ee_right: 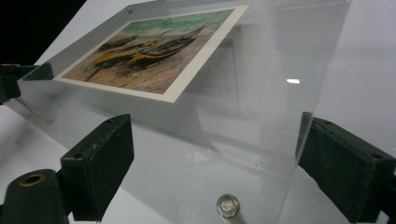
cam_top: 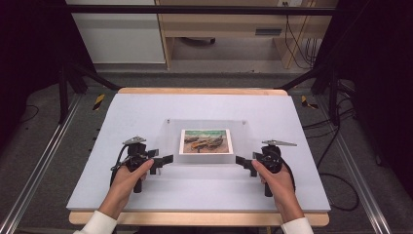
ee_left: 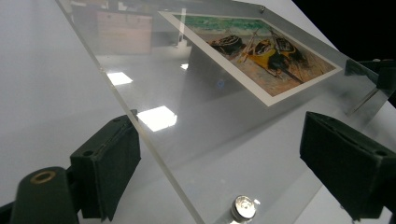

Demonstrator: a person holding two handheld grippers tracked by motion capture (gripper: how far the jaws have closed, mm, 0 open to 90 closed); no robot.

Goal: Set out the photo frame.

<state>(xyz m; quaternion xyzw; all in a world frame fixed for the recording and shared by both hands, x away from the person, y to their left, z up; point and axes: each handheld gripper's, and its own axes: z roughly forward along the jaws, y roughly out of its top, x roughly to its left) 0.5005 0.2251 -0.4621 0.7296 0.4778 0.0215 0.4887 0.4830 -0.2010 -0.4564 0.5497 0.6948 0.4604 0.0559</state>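
Clear acrylic frame (cam_top: 207,141) lying flat at centre of the high view, on the grey counter (cam_top: 146,190). Boat picture (cam_top: 205,141) sandwiched inside, mid-frame. Left gripper (cam_top: 166,160) at lower left of centre, held in the left hand (cam_top: 127,178), fingers (ee_left: 109,165) spread wide, straddling the near left corner of the frame. In the left gripper view, frame edge running diagonally between the two fingers, one finger at lower left, other at lower right; contact with the edge impossible to tell. Silver screw cap (ee_left: 243,207) at bottom centre, on the frame corner. Right gripper (cam_top: 242,162) at lower right of centre, held in the right hand (cam_top: 277,183), fingers (ee_right: 100,161) likewise wide apart, straddling the near right corner. In the right gripper view, silver stud (ee_right: 227,205) at bottom centre, picture at upper left. Opposite gripper faintly visible at far edge of each gripper view.
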